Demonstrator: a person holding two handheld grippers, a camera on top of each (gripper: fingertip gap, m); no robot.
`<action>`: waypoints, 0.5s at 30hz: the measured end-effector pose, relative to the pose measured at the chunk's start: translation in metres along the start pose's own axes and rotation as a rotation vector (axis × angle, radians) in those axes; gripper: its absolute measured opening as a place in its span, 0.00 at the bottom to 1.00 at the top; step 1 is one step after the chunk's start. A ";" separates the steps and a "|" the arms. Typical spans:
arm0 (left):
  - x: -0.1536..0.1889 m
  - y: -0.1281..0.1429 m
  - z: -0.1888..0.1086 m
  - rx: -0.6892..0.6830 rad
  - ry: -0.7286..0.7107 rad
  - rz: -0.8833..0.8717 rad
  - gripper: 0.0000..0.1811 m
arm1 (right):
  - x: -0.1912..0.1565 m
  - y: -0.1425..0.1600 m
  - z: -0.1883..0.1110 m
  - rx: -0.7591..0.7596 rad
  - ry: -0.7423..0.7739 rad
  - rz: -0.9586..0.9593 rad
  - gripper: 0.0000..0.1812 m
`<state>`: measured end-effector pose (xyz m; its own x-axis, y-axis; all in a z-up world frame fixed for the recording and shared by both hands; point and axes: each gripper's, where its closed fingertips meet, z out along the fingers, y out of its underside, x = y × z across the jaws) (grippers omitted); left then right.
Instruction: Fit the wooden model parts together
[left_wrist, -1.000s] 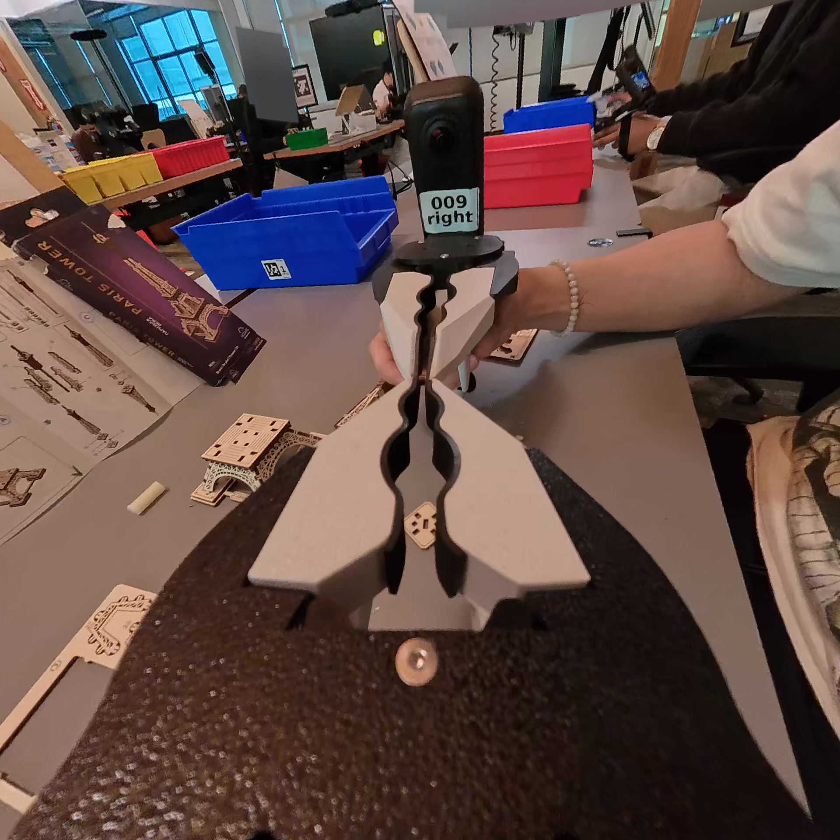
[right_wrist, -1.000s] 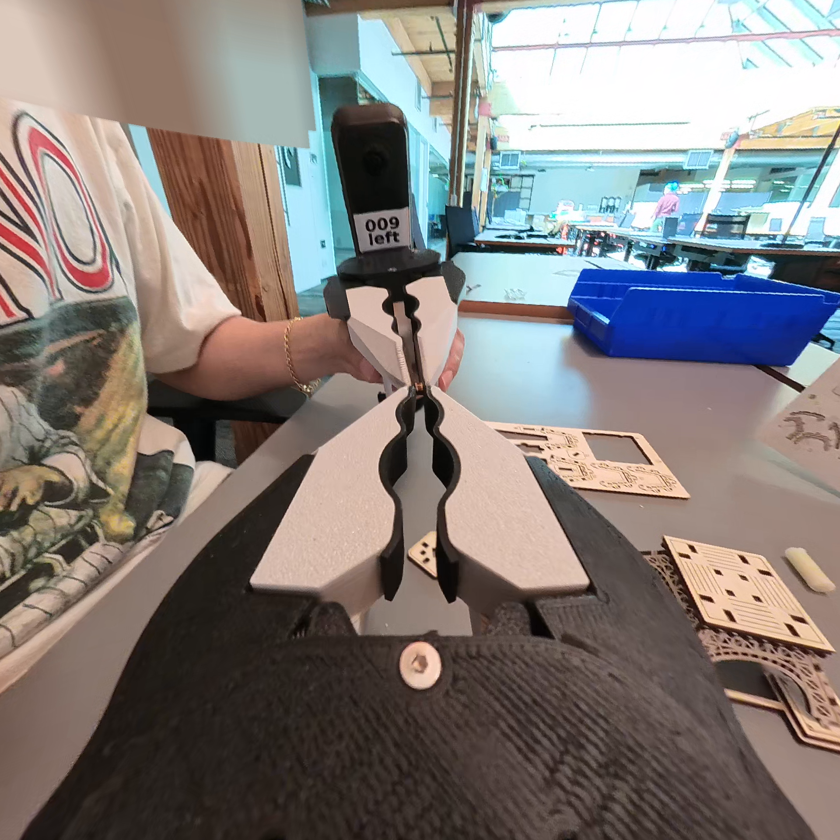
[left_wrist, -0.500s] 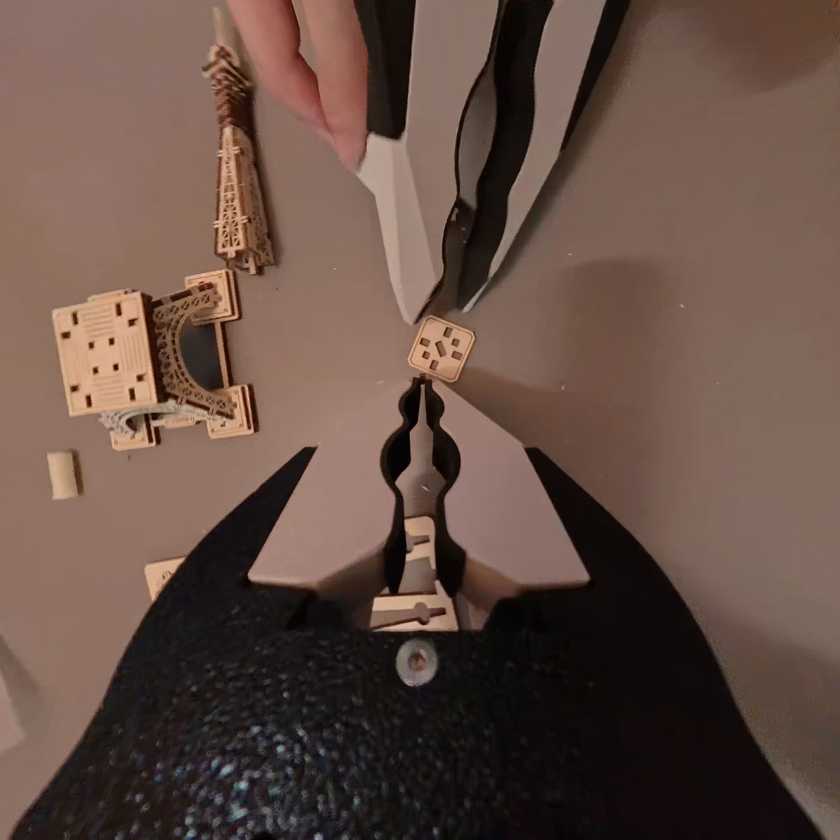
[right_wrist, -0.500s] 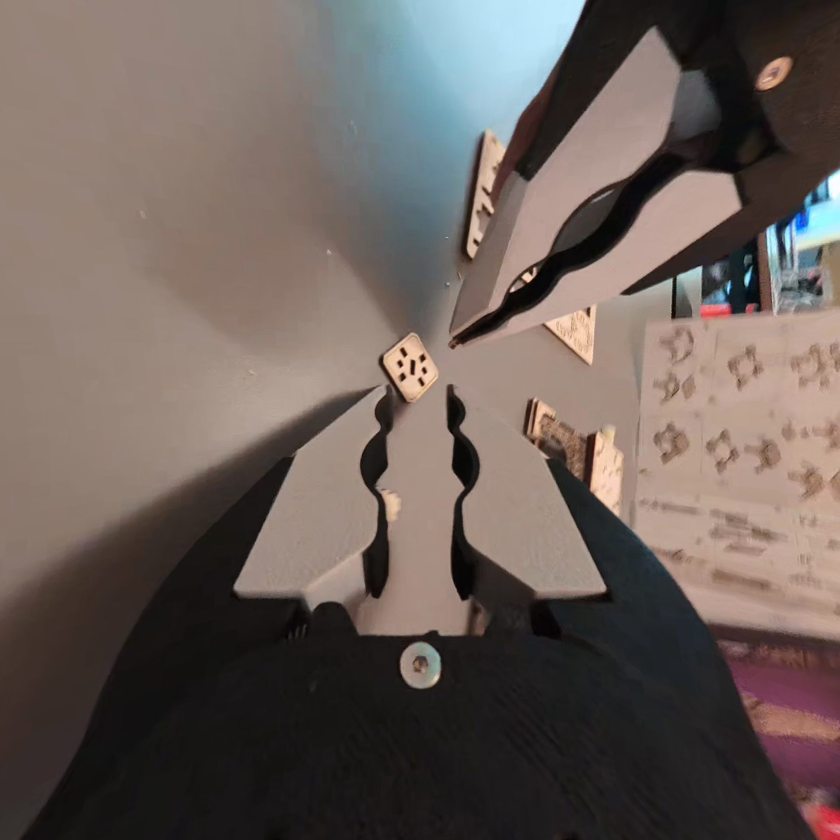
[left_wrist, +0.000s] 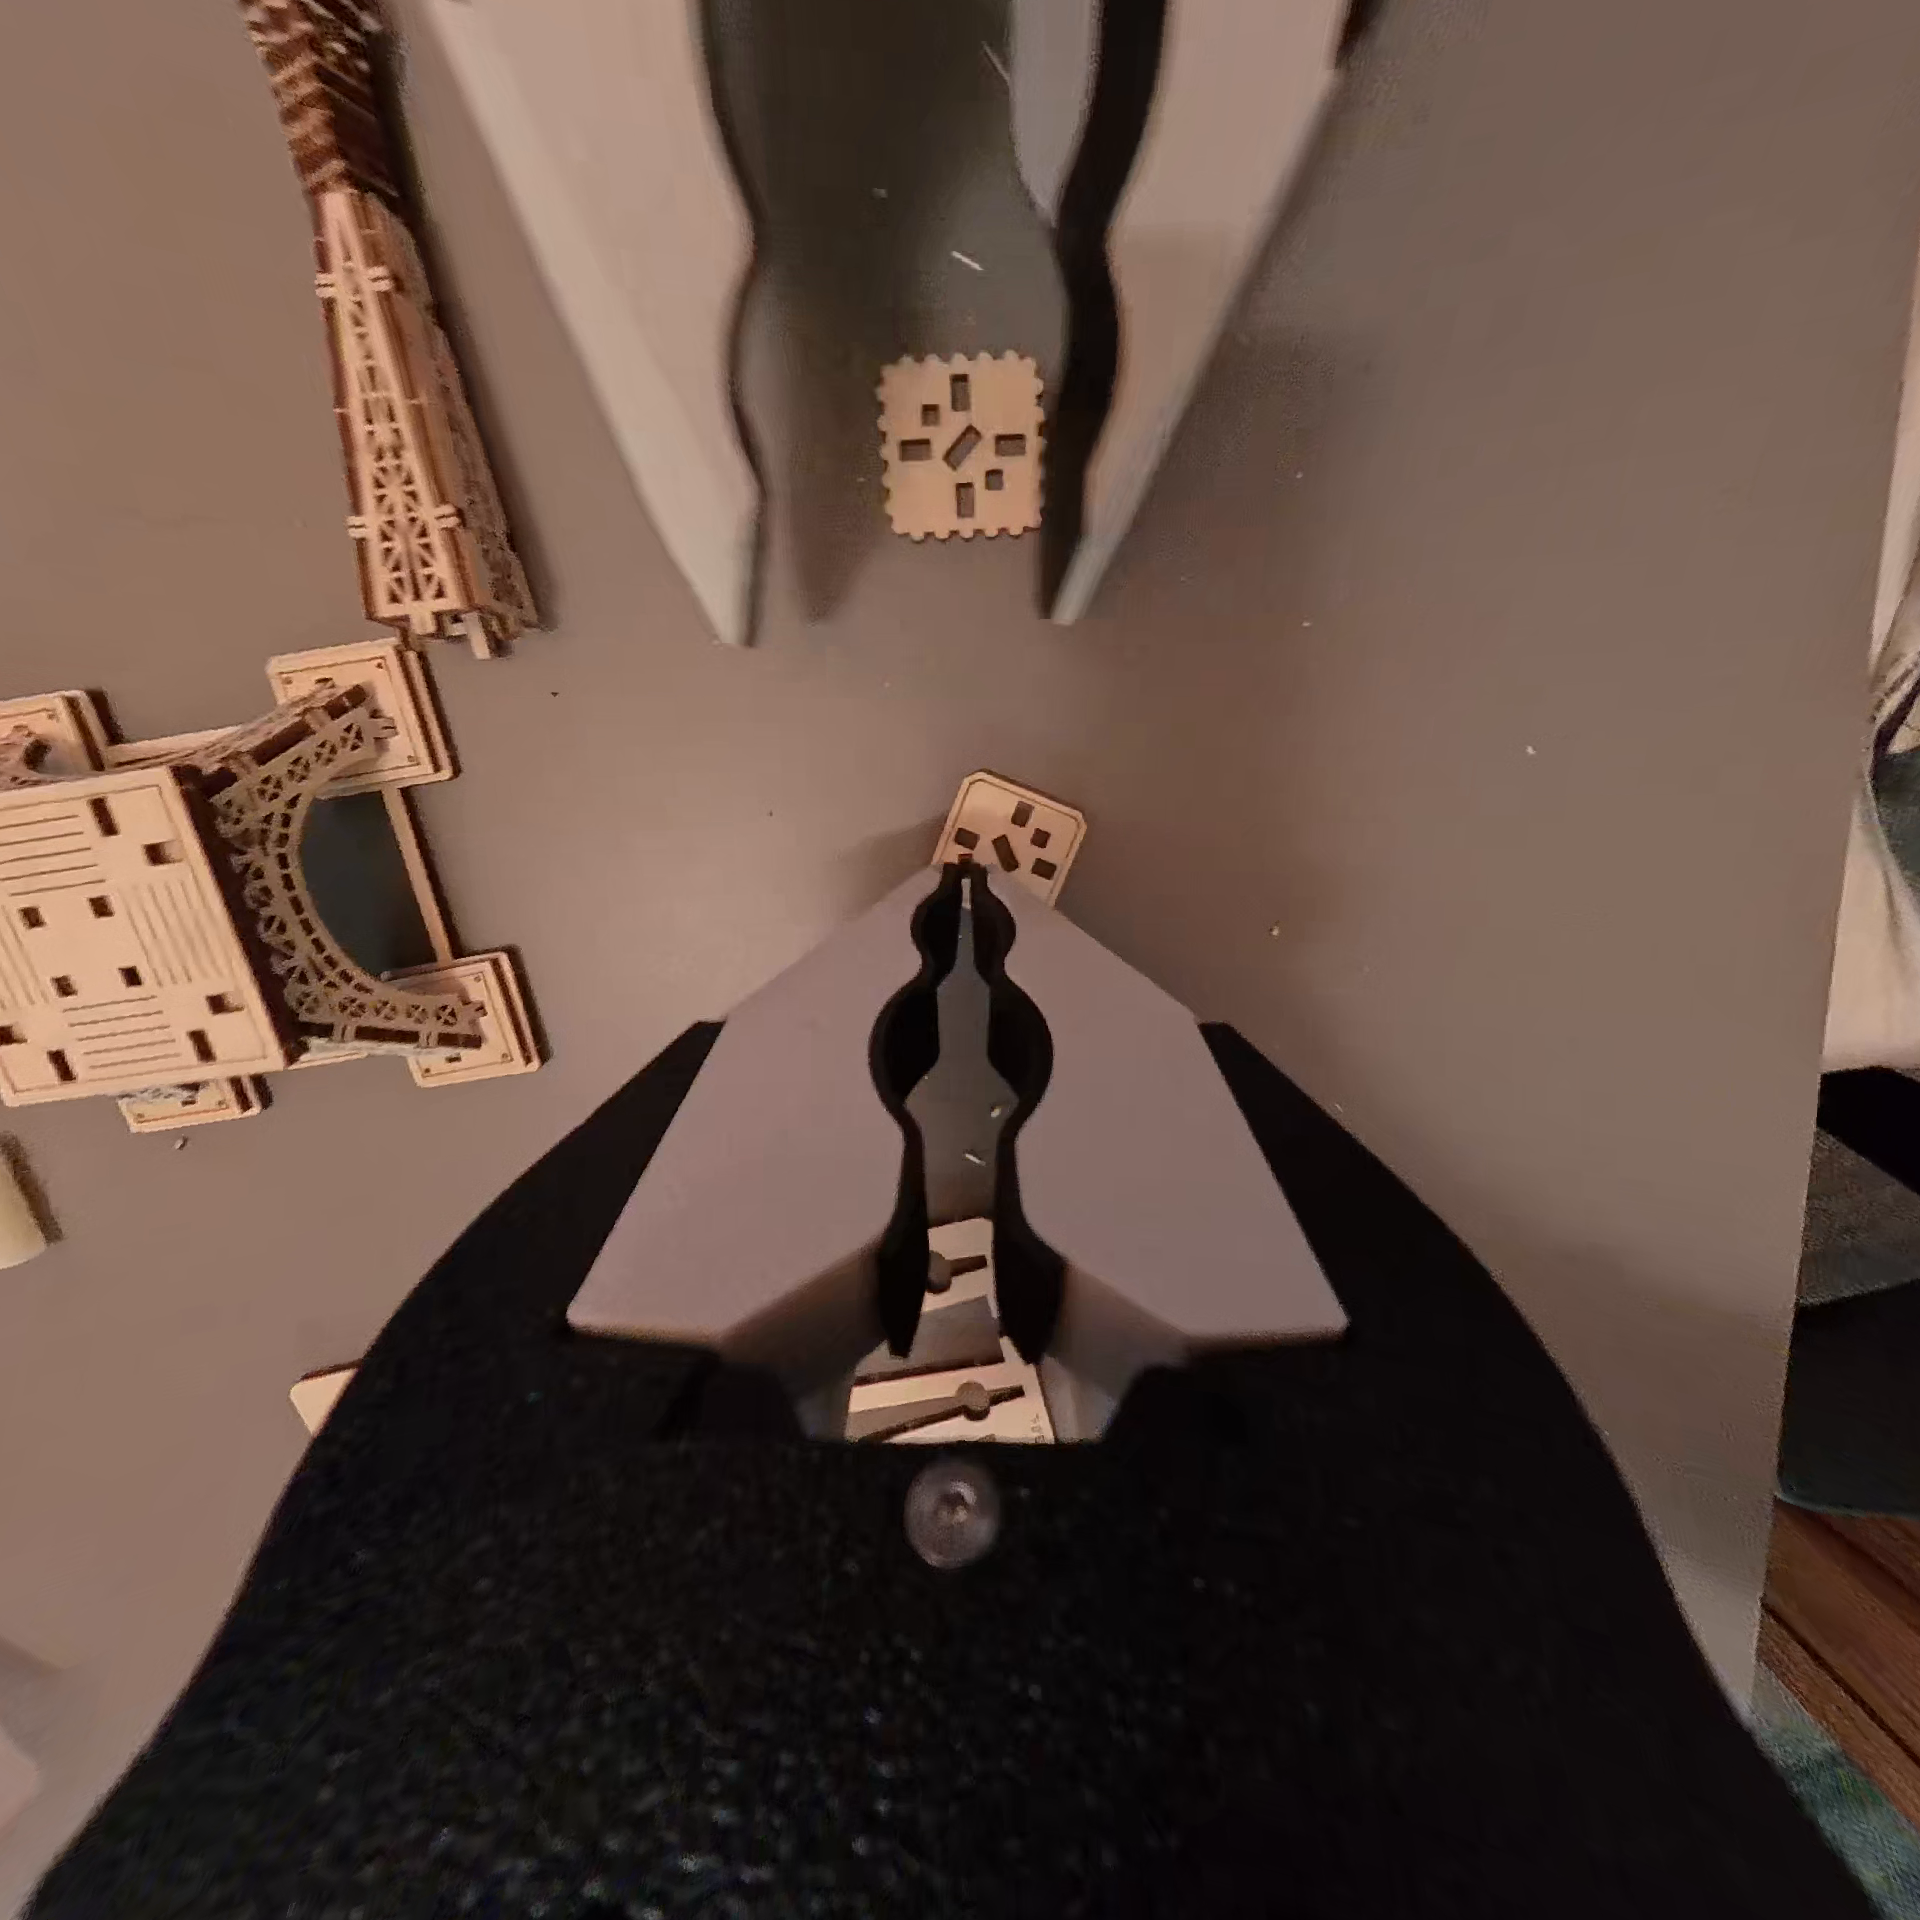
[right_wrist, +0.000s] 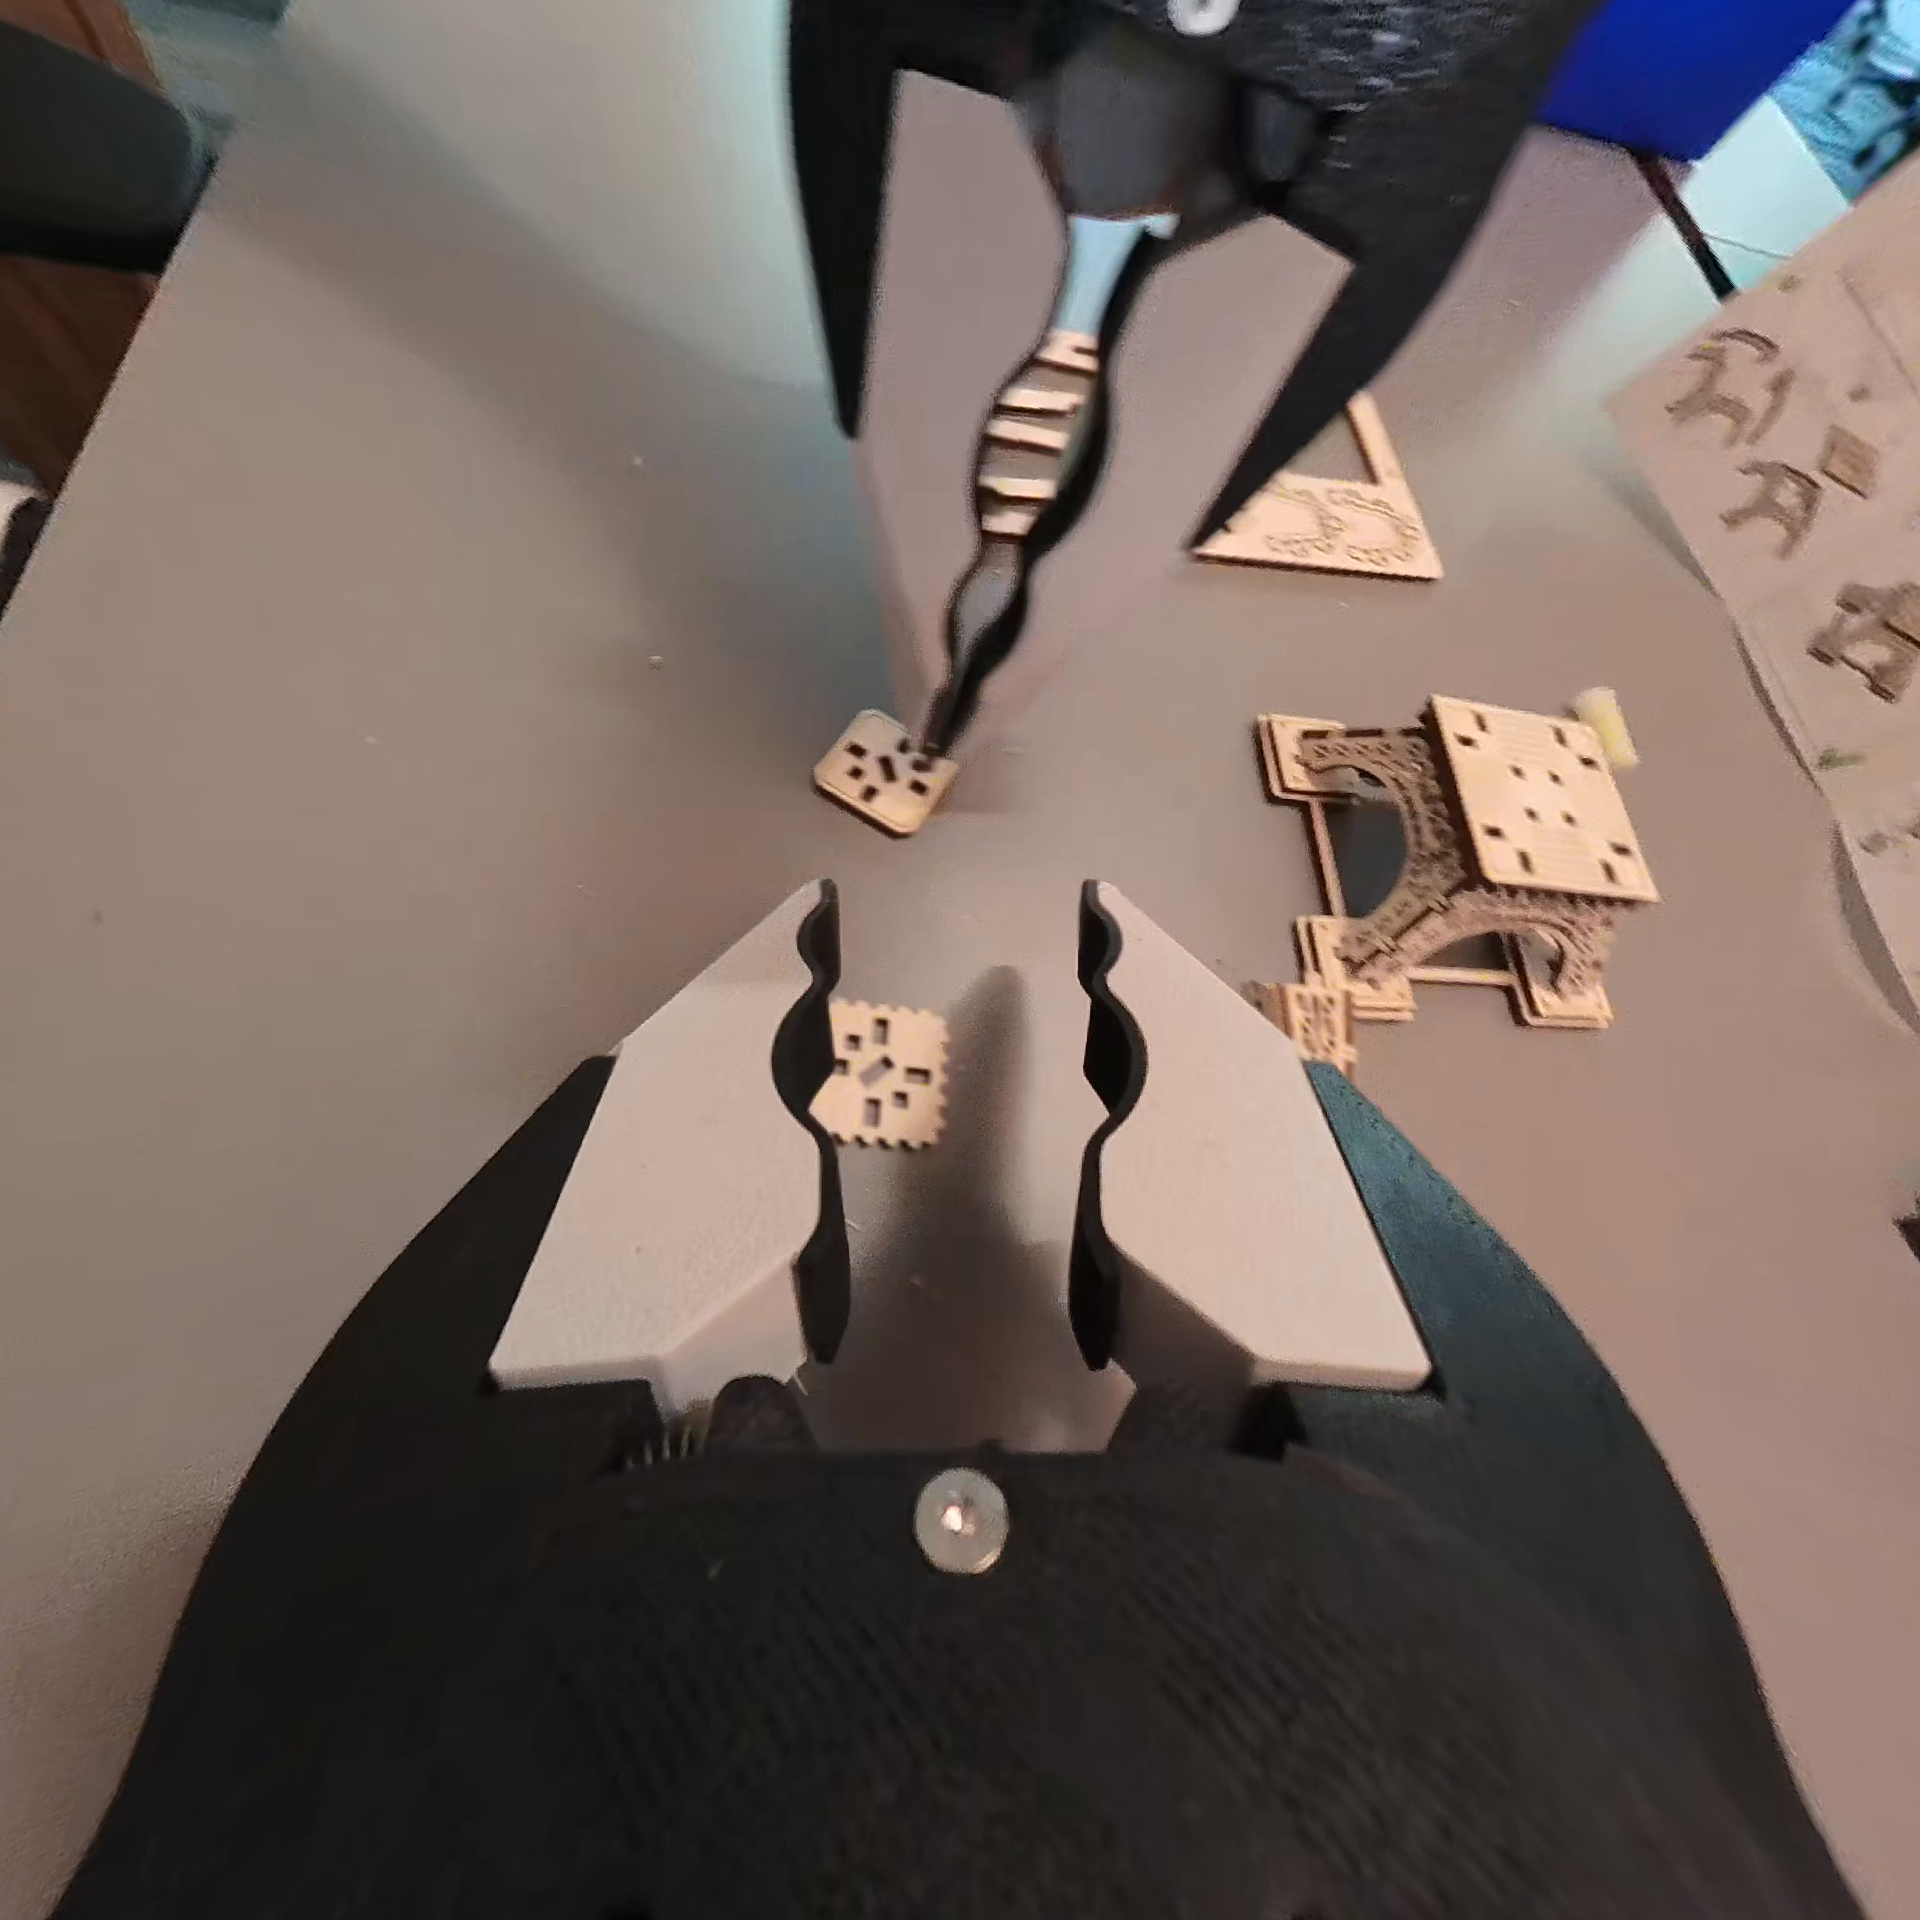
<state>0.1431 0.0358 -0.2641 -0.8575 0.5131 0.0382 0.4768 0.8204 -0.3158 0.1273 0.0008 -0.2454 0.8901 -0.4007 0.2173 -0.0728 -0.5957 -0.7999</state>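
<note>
While the left gripper (left_wrist: 966, 871) is closed with its tips on the near edge of a smooth-edged square plate (left_wrist: 1013, 834), the right gripper (right_wrist: 956, 914) is wide open, straddling a toothed-edge square plate (right_wrist: 883, 1075) without touching it. Bare table (right_wrist: 416, 623) separates the plates from the tower base (right_wrist: 1475, 862).

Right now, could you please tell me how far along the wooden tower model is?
Done: the arched base is assembled, and the spire section lies built beside it.
In hand: nothing is lifted. The shut left gripper touches the round-cornered plate, and the open right gripper straddles the toothed plate lying on the table.
Left: fitting both plates and joining spire to base.
</note>
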 end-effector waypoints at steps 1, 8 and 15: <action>0.001 0.001 0.001 -0.011 0.006 0.002 0.00 | 0.006 0.002 -0.002 -0.001 0.019 0.023 0.24; 0.000 0.001 0.001 -0.065 -0.004 -0.004 0.00 | 0.021 0.008 -0.006 -0.001 0.057 0.090 0.25; -0.001 0.001 -0.002 -0.127 -0.017 0.066 0.00 | 0.024 0.014 -0.006 -0.017 0.058 0.102 0.25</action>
<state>0.1451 0.0367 -0.2622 -0.8259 0.5639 0.0051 0.5522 0.8106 -0.1949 0.1452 -0.0210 -0.2476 0.8499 -0.4996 0.1676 -0.1698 -0.5608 -0.8104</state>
